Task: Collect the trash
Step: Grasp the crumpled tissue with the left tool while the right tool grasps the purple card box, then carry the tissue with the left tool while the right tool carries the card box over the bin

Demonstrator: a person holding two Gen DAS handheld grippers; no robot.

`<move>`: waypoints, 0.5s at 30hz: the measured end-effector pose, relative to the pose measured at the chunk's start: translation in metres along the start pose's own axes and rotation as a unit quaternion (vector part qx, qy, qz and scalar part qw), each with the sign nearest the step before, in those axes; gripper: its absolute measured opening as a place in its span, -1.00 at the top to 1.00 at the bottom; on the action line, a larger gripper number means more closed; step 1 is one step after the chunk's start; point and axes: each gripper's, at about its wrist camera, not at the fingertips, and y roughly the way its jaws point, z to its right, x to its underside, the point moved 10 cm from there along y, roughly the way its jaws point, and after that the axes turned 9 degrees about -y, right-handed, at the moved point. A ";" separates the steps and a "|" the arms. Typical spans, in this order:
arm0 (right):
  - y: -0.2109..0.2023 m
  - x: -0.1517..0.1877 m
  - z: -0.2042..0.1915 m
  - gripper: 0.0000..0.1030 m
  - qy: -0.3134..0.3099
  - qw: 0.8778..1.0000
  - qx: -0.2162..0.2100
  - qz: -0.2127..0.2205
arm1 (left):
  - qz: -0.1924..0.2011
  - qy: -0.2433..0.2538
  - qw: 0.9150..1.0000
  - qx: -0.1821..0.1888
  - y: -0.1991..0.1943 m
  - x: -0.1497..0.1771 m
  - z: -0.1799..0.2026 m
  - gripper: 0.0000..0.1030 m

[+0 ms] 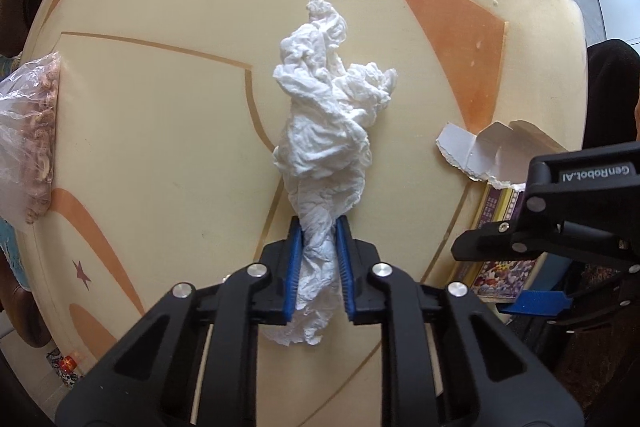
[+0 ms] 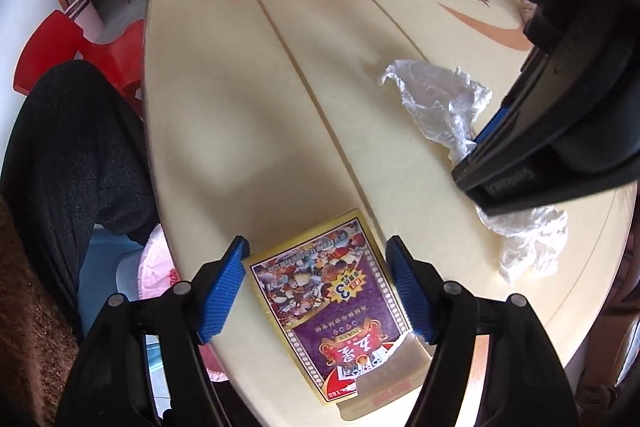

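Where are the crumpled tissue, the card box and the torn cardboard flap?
crumpled tissue (image 1: 324, 131): left wrist view, middle of the wad ahead of the closed gripper.
card box (image 2: 332, 303): right wrist view, printed top face.
torn cardboard flap (image 1: 480, 155): left wrist view, white inner side.

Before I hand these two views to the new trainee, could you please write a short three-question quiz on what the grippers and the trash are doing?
1. True or false: the left gripper is shut on the crumpled tissue.
2. What lies between the open fingers of the right gripper? A) a phone B) the playing-card box C) a cup
3. Fill in: on the table, at the left edge of the left wrist view, lies a clear plastic ____ with brownish contents.

Key: 1 true; 2 B; 3 bag.
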 end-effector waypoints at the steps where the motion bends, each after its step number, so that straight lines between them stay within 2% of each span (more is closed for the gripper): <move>1: -0.002 0.003 0.005 -0.33 0.007 1.000 0.014 0.005 | 0.000 -0.006 1.000 -0.002 0.000 0.000 0.002 0.68; 5: -0.012 0.013 0.014 -0.32 0.043 0.999 0.017 0.014 | 0.008 -0.035 0.999 0.002 0.000 0.000 -0.008 0.73; 10: -0.020 0.022 0.020 -0.32 0.077 0.996 0.041 0.028 | 0.039 -0.101 0.994 0.019 -0.003 0.004 -0.027 0.75; 15: -0.035 0.033 0.037 -0.31 0.130 0.988 0.069 0.049 | 0.072 -0.173 0.982 0.035 -0.011 0.013 -0.038 0.75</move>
